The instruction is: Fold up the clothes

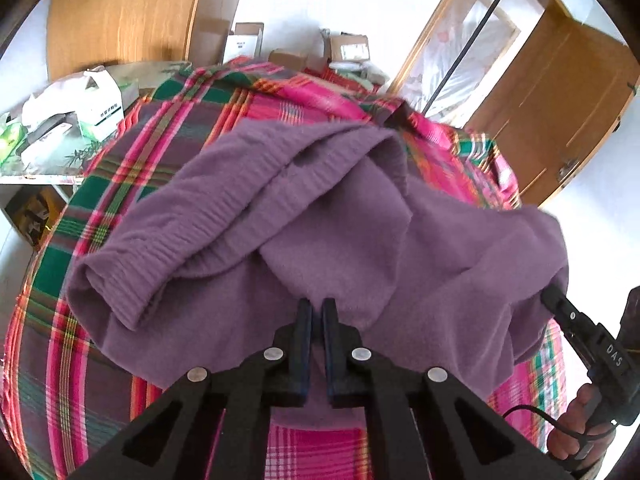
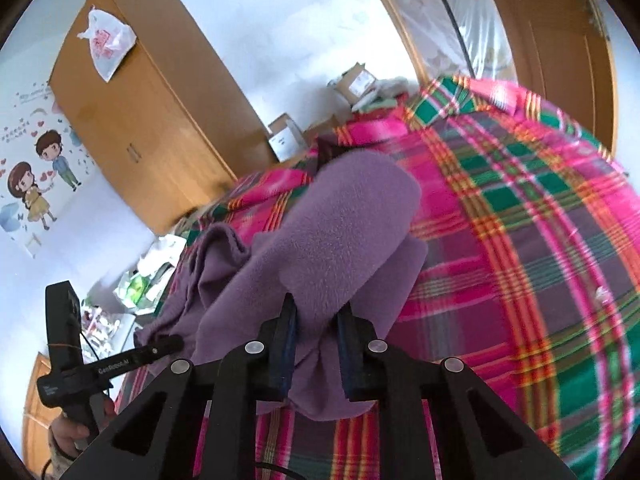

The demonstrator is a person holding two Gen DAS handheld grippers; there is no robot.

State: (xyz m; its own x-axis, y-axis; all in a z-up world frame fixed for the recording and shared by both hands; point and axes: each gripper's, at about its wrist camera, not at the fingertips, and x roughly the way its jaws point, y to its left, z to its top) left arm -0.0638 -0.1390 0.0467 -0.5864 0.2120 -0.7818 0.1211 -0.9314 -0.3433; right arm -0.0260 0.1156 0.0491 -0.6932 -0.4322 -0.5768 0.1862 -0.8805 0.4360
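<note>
A purple fleece garment (image 1: 304,216) is spread in loose folds on a pink, green and purple plaid cover (image 1: 100,184), one ribbed cuff (image 1: 112,284) turned outward. Its near edge is pinched by the left gripper (image 1: 317,308), whose jaws are almost closed. A bunched fold is clamped by the right gripper (image 2: 316,312). A wooden wardrobe (image 2: 152,120) is seen behind.

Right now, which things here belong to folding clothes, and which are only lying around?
Belong to the job:
purple sweater
left hand-held gripper
right hand-held gripper
plaid bedspread

Lying about:
cardboard boxes
wardrobe
plastic bag
</note>
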